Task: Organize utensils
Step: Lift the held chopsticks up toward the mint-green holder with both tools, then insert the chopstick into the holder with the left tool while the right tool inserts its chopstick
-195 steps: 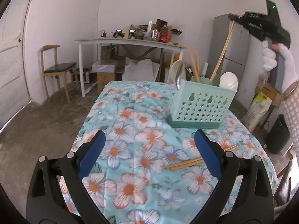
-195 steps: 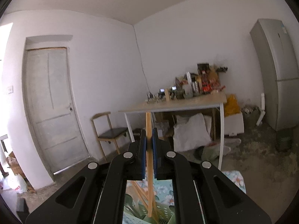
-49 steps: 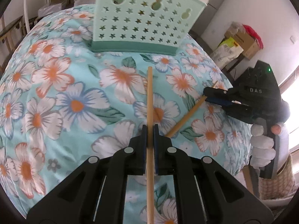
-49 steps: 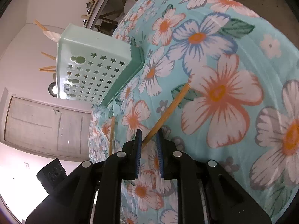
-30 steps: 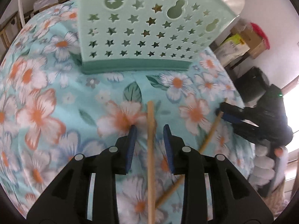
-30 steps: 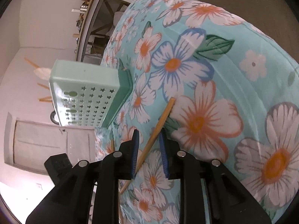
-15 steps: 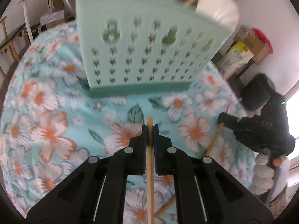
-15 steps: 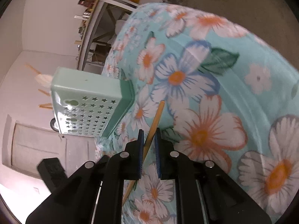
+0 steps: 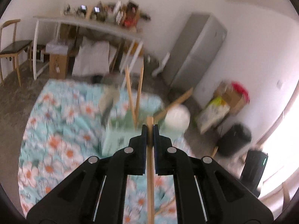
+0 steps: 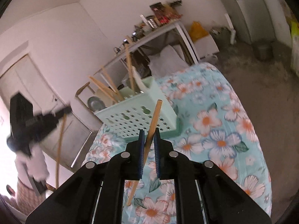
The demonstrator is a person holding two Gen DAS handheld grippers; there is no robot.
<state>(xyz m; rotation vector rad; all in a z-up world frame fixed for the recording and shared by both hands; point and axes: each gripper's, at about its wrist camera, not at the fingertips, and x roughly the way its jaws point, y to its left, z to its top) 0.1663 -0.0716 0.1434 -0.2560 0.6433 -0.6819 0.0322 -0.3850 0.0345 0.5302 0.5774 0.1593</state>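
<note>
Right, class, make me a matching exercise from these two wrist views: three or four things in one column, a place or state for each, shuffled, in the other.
1. left gripper
2. green basket
3. white ladle
4. wooden chair

A. stands on the floral cloth
B. on the floor by the far wall
C. shut on a chopstick
D. inside the basket

Pairs: 1-C, 2-A, 3-D, 4-B

I'm looking into a plain home room: a grey fridge, a wooden chair, a floral-clothed tabletop, a cluttered white side table, and a bare concrete floor.
</note>
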